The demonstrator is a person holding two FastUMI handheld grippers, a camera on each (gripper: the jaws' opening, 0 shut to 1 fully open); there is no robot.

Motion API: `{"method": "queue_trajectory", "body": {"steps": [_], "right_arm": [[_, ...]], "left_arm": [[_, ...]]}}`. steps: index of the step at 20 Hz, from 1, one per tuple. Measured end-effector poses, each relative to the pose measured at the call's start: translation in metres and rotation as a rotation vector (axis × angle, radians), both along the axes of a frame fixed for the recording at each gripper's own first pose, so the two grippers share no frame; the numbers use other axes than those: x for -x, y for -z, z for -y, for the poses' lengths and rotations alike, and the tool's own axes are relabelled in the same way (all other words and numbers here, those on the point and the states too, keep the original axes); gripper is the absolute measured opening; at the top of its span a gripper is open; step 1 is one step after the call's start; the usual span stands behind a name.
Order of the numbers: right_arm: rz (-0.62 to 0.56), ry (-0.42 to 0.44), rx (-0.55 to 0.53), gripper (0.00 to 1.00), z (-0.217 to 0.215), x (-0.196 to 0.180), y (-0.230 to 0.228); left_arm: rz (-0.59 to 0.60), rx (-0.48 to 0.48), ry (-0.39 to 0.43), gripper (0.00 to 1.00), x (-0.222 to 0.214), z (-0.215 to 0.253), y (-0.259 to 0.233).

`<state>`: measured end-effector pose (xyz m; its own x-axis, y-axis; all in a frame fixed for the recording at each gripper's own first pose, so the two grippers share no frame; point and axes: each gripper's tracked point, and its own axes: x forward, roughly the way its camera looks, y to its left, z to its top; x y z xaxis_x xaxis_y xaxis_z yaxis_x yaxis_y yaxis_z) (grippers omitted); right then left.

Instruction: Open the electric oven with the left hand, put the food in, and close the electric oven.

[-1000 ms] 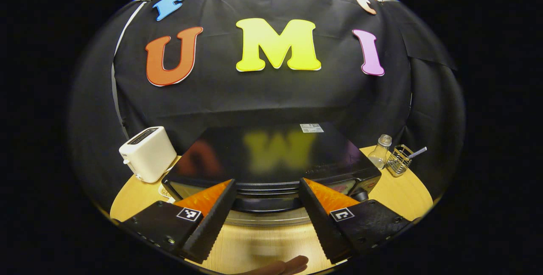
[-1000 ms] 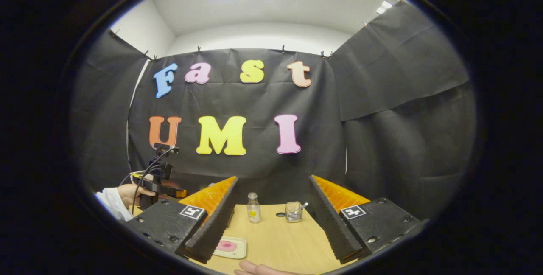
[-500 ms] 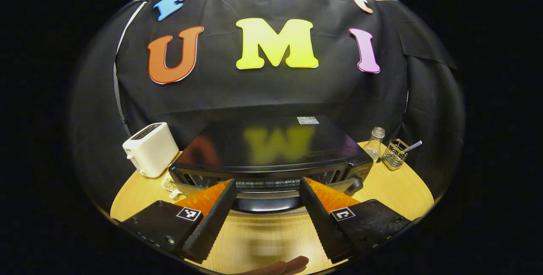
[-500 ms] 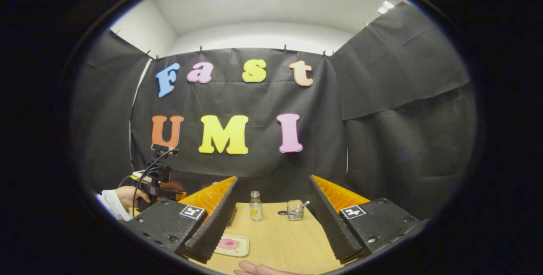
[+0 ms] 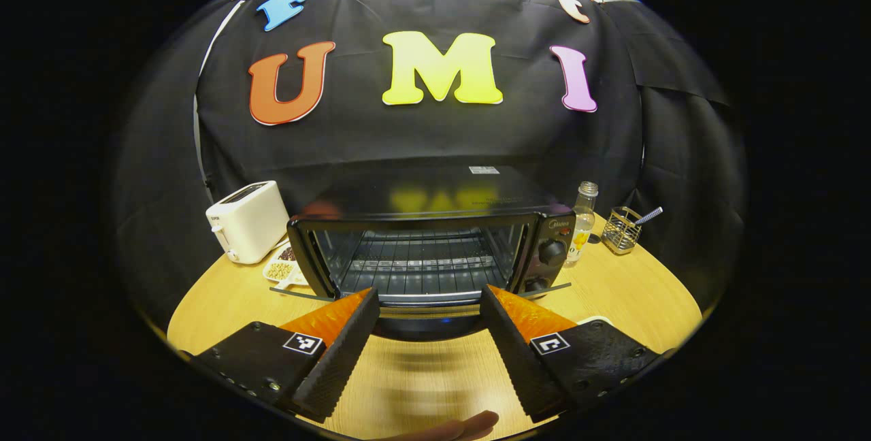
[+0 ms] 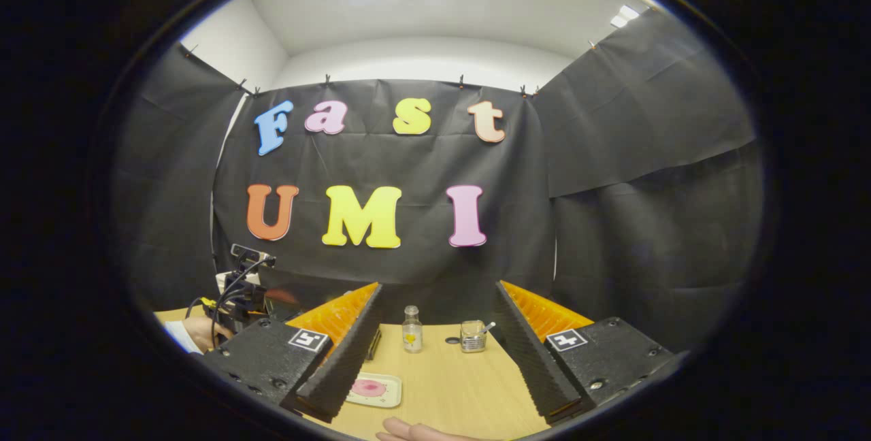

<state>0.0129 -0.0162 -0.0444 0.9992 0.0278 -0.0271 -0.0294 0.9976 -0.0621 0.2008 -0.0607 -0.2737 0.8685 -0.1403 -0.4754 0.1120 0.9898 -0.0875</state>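
Two fingers of the left gripper (image 5: 426,332) are standing wide apart at the bottom of the left gripper view, holding nothing, with the oven (image 5: 429,240) sitting straight ahead on the wooden bench (image 5: 633,291). Its door (image 5: 422,318) is lying dropped open just in front of the fingertips, and the wire rack (image 5: 415,264) inside is showing bare. Control knobs (image 5: 552,252) are sitting on the oven's right front panel. A white toaster (image 5: 248,230) is standing to the oven's left, with a small dish of grains (image 5: 280,269) lying between the two. A glass bottle (image 5: 580,223) is standing just beside the oven's right side, and a wire holder (image 5: 620,230) with a utensil in it is sitting a little farther right. A fingertip (image 5: 469,424) is showing at the lower edge.

Over in the right gripper view, the right gripper (image 6: 435,352) is also spreading its fingers wide and carrying nothing, hovering above the bench (image 6: 449,386). The food (image 6: 369,388), a pink piece on a small pale tray (image 6: 388,397), is lying on the bench just beside the left finger's tip, outside the oven. The bottle (image 6: 411,329) and the holder (image 6: 471,335) are standing farther back between the fingers. The left gripper (image 6: 241,291), with a sleeve (image 6: 180,335) behind it, is showing at the far left.
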Motion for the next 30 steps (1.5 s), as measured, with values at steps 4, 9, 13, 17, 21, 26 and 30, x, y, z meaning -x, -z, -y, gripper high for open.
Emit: {"method": "queue_trajectory", "body": {"steps": [4, 9, 13, 17, 21, 26, 30], "right_arm": [[0.011, 0.006, 0.010, 1.00, 0.001, 0.004, -0.004], [0.012, 0.005, 0.021, 1.00, -0.001, 0.005, -0.004], [-0.001, 0.001, 0.015, 1.00, -0.003, 0.004, 0.003], [-0.034, -0.015, -0.003, 1.00, -0.006, 0.001, 0.013], [-0.052, -0.007, 0.001, 1.00, -0.004, -0.003, 0.020], [-0.079, 0.001, 0.007, 1.00, -0.003, -0.010, 0.029], [-0.118, 0.015, 0.062, 1.00, 0.003, -0.026, 0.043]], "left_arm": [[-0.001, -0.003, 0.000, 0.95, 0.023, -0.001, 0.016], [-0.029, 0.011, -0.010, 0.95, 0.047, 0.001, 0.042], [-0.070, 0.013, -0.008, 0.95, 0.062, 0.002, 0.065], [-0.141, 0.019, -0.007, 0.95, 0.074, 0.004, 0.093], [-0.163, 0.020, -0.009, 0.96, 0.081, 0.007, 0.107], [-0.151, 0.021, -0.009, 0.95, 0.081, 0.005, 0.102], [-0.099, 0.048, -0.023, 0.95, 0.090, -0.002, 0.075]]}}
